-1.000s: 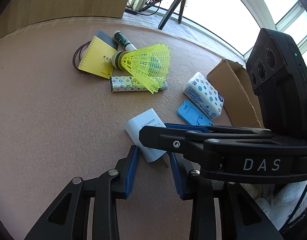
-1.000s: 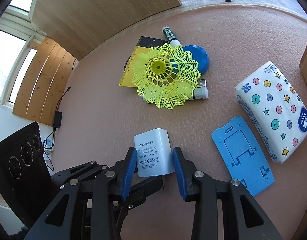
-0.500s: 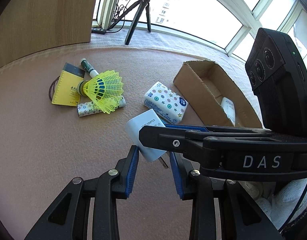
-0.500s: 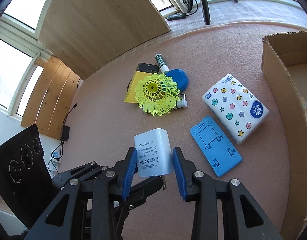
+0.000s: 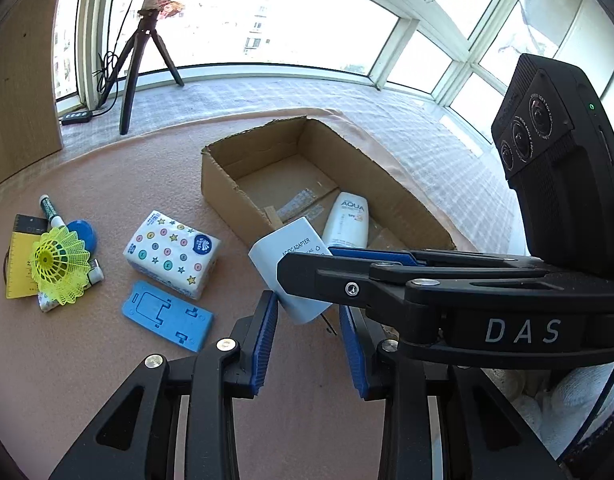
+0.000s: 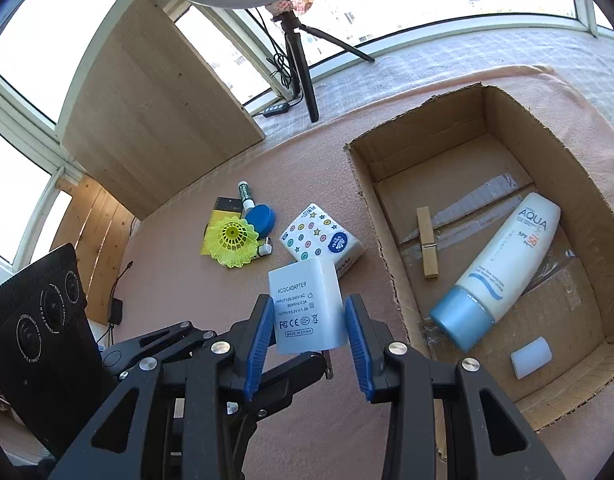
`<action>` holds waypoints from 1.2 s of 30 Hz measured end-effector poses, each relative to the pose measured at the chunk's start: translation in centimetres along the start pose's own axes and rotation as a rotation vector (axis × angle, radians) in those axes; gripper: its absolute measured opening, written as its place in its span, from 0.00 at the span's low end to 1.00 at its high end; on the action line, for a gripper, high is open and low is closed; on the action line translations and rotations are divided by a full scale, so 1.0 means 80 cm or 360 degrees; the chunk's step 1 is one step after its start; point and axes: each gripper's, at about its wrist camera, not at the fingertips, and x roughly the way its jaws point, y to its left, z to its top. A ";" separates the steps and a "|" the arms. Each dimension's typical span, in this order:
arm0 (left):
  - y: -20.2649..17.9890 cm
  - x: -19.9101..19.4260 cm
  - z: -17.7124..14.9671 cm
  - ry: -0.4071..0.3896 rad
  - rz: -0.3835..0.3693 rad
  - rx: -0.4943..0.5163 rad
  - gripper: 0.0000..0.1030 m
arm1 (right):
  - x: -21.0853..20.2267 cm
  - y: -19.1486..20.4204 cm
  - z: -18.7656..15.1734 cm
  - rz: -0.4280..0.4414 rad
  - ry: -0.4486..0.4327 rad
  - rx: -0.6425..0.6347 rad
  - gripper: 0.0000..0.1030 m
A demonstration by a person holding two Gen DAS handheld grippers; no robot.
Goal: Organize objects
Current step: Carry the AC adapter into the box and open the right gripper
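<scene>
A white AC/DC adapter [image 5: 287, 264] [image 6: 307, 304] hangs in the air beside the near wall of the open cardboard box [image 5: 227, 200] [image 6: 371, 216]. My right gripper [image 6: 309, 320] is shut on its sides with the label facing the camera. My left gripper [image 5: 307, 312] closes on its lower, prong end from across, and the right gripper's black fingers [image 5: 387, 280] cross in front of it. Inside the box lie a white sunscreen bottle [image 6: 503, 268], a wooden clothespin [image 6: 427, 248] and a small white cap [image 6: 531, 356].
On the pink cloth to the left lie a dotted tissue pack [image 5: 171, 252], a blue phone stand [image 5: 167, 320], and a yellow shuttlecock [image 5: 61, 266] on a small pile with a ruler, marker and blue lid. A tripod [image 6: 299, 60] and a wooden board [image 6: 147, 120] stand behind.
Both grippers rose with the adapter and swung right, away from the shuttlecock pile. The cardboard box and its contents came fully into view. The grip on the adapter looks the same.
</scene>
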 end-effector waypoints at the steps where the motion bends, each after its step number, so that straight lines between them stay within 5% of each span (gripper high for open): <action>1: -0.012 0.004 0.001 0.0007 -0.0016 0.0022 0.34 | -0.007 -0.008 -0.002 -0.0014 -0.0014 0.0017 0.33; 13: -0.096 0.068 0.015 0.0101 -0.0109 0.0209 0.34 | -0.060 -0.094 -0.015 -0.0122 -0.0105 0.0195 0.33; 27: -0.113 0.094 0.007 0.0169 -0.0122 0.0264 0.34 | -0.067 -0.127 -0.032 -0.0146 -0.0103 0.0265 0.33; 29: -0.116 0.093 0.006 0.0172 -0.0123 0.0276 0.39 | -0.067 -0.127 -0.032 -0.0145 -0.0100 0.0259 0.34; 31: -0.119 0.089 0.006 0.0158 -0.0096 0.0292 0.65 | -0.069 -0.125 -0.032 -0.0162 -0.0109 0.0253 0.42; 32: -0.121 0.086 0.005 0.0141 -0.0082 0.0301 0.70 | -0.070 -0.125 -0.032 -0.0178 -0.0121 0.0256 0.48; 34: -0.122 0.080 0.004 0.0126 -0.0075 0.0317 0.73 | -0.075 -0.123 -0.032 -0.0246 -0.0162 0.0261 0.64; 36: -0.120 0.076 0.002 0.0120 -0.0070 0.0316 0.73 | -0.080 -0.121 -0.032 -0.0273 -0.0194 0.0253 0.64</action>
